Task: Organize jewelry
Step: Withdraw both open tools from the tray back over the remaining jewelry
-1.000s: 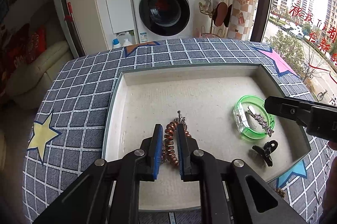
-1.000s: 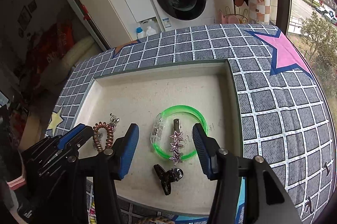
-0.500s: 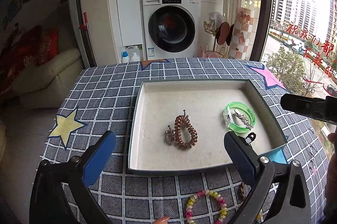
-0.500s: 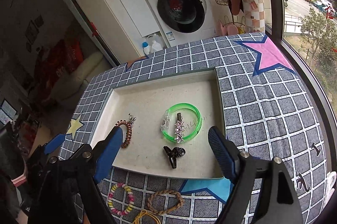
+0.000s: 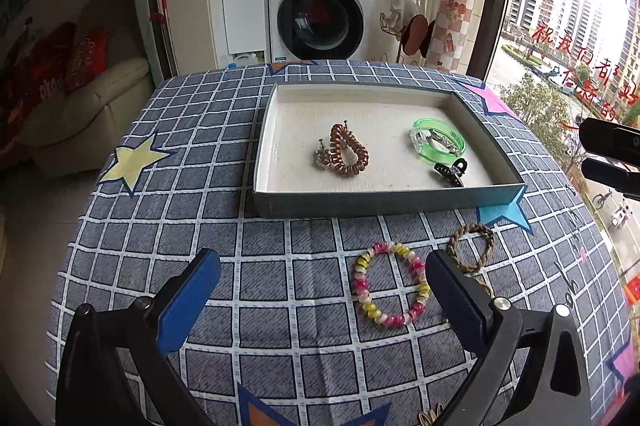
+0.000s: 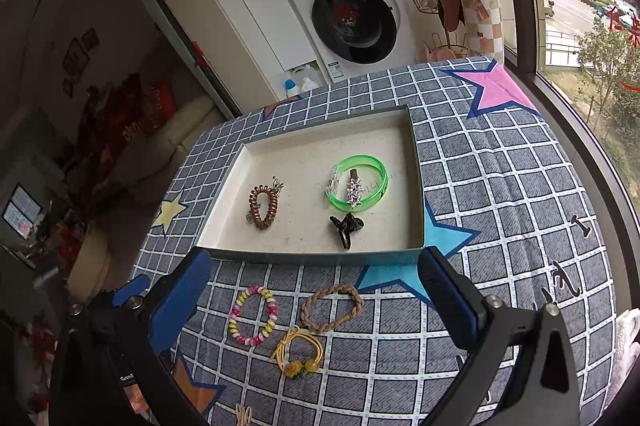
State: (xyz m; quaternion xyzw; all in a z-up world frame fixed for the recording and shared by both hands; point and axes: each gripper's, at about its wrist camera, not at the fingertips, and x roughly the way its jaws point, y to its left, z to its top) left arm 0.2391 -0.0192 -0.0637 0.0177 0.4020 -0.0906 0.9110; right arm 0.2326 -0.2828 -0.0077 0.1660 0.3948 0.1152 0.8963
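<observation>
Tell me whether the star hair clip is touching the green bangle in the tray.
Touching. In the right wrist view the star hair clip lies across the green bangle, its lower end resting on the near rim; the left wrist view agrees.

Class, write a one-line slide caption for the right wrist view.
Open right gripper hovers over beaded bracelet, braided band and yellow hair tie before the tray.

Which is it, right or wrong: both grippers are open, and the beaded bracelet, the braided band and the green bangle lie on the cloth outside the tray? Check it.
Wrong on one point. The green bangle lies inside the tray, as the right wrist view shows. The rest holds: the beaded bracelet and braided band lie on the cloth, and the left gripper and right gripper are open.
</observation>
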